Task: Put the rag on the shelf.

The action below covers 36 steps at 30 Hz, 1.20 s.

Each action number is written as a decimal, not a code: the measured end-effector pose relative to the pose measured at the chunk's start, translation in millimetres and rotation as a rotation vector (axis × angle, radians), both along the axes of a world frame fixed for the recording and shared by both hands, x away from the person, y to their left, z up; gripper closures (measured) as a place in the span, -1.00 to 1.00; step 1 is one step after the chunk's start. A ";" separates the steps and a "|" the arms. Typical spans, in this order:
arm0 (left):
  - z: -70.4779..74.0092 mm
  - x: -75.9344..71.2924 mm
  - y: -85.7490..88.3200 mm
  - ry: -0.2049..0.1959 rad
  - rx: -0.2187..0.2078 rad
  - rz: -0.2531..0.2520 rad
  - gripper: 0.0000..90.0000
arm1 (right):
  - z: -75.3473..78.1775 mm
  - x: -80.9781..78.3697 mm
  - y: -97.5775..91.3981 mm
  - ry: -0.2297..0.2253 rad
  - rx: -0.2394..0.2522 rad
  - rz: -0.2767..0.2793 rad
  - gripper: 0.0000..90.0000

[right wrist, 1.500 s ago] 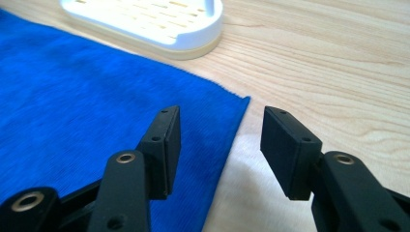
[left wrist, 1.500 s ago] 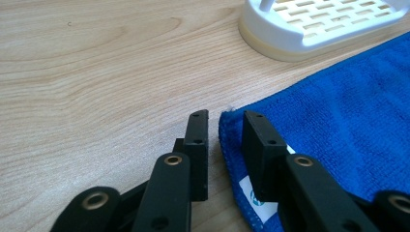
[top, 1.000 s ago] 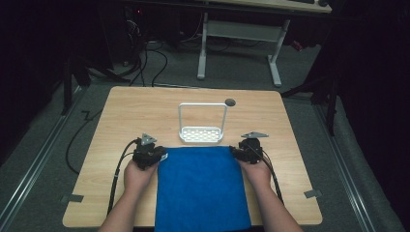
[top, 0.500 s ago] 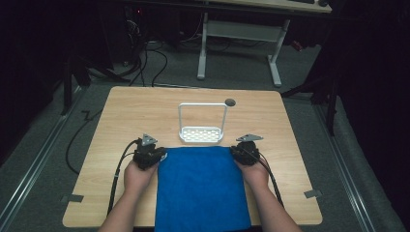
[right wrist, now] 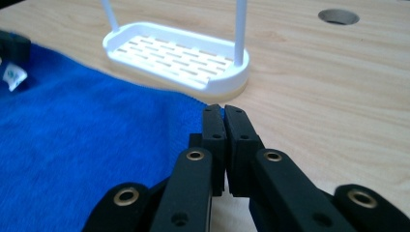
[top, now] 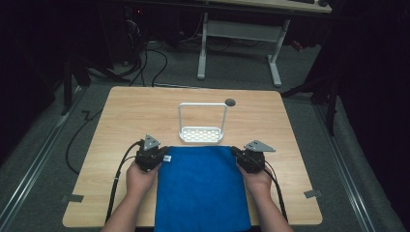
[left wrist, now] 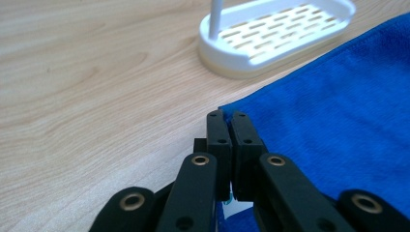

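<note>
A blue towel lies spread flat on the wooden table, its near end hanging over the front edge. My left gripper is shut on the towel's far left corner, beside a small white tag. My right gripper is shut on the far right corner. In the left gripper view the black jaws are pressed together over the blue cloth. In the right gripper view the jaws are likewise closed at the towel's edge.
A white slotted rack with a tall wire handle stands just beyond the towel's far edge, close to both grippers. A round cable hole lies behind it. A white desk frame stands on the floor past the table.
Both grippers have eased slightly toward the table's front edge, still holding the towel's far corners. The rack has not moved.
</note>
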<state>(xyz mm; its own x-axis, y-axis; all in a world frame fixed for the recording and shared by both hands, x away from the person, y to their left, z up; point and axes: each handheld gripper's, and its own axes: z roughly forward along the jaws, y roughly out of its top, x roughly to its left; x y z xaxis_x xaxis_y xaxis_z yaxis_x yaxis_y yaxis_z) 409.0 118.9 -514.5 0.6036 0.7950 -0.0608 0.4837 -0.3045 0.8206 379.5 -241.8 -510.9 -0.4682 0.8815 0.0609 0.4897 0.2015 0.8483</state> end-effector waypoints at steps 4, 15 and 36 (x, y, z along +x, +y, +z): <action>12.8 -12.8 -1.3 -0.049 -0.013 0.001 0.97 | 3.6 -5.6 -4.1 -0.013 -0.002 -0.007 0.97; 40.4 -30.3 16.2 -0.146 -0.111 0.037 0.97 | 41.1 -25.4 -10.0 -0.146 0.080 0.003 0.97; 100.9 -58.5 20.6 -0.359 -0.206 0.022 0.97 | 107.6 -61.5 -8.2 -0.371 0.172 0.019 0.97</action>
